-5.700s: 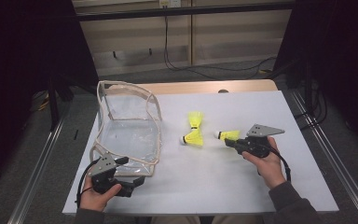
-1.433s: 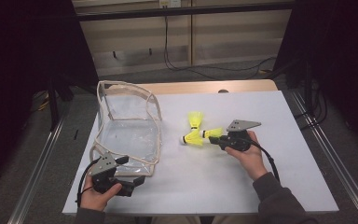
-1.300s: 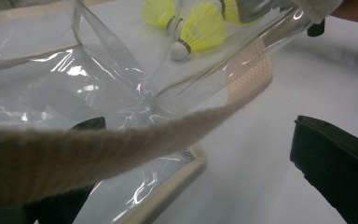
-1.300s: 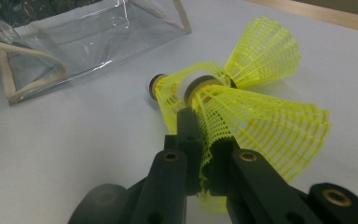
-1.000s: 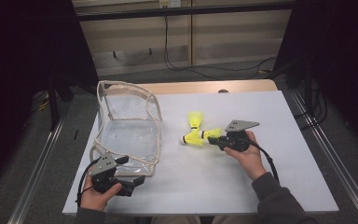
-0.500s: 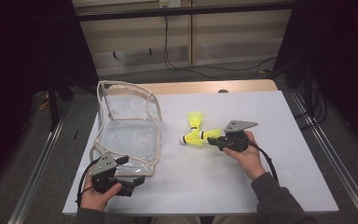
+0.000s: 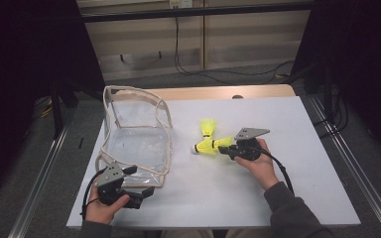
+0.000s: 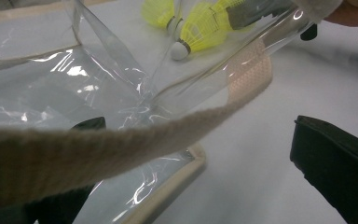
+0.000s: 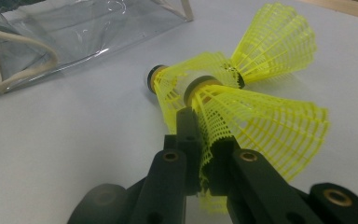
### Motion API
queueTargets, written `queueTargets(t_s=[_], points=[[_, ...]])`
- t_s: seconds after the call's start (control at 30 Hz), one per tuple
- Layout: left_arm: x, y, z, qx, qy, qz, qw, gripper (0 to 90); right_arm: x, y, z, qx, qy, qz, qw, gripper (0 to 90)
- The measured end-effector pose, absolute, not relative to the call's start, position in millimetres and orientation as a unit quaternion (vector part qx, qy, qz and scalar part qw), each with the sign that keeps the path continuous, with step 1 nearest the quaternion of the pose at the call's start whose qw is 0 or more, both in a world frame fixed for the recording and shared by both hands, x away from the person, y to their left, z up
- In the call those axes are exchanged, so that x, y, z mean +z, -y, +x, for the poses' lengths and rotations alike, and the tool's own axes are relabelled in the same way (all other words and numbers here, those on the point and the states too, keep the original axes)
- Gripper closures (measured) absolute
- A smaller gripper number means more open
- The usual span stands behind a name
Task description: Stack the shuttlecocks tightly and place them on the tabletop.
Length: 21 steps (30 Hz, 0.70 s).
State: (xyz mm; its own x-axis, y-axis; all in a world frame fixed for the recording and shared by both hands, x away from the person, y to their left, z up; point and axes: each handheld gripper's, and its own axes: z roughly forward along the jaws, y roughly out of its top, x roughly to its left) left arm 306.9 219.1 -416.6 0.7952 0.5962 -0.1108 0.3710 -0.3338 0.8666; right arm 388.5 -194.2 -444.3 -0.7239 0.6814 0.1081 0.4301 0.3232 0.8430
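High view is showing the right claw (image 7: 226,147) lying near the table's (image 7: 307,129) middle, pointing toward 9 o'clock and pinching the skirt of a yellow shuttlecock (image 7: 223,143). A second shuttlecock (image 7: 205,147) is lying just at 9 o'clock of it, cork toward the bag, and a third (image 7: 208,126) is resting at 12 o'clock of that one, touching or nearly so. Right gripper view is showing the jaws pressed together on the mesh of the held shuttlecock (image 9: 261,121), with the other two crowding in just beyond it.

A clear bag (image 7: 136,134) with cream trim is sitting toward 9 o'clock on the table, its mouth facing 6 o'clock. The left claw (image 7: 146,191) is sitting at the bag's 6 o'clock rim. Left gripper view is showing its jaws spread wide, with the bag's cream trim (image 8: 121,144) running across between them; one jaw is standing behind the clear plastic, the other well clear at 3 o'clock. Whether either pad is touching the trim I cannot tell.
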Motion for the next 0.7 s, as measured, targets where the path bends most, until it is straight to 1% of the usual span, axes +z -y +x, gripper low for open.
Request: queueTargets(t_s=[0.7], points=[[-416.7,-219.0,307.0,0.114,-0.299,0.809,0.494,4.4,-446.9,193.1,390.4,0.462,-0.805,0.346,0.134,86.9]])
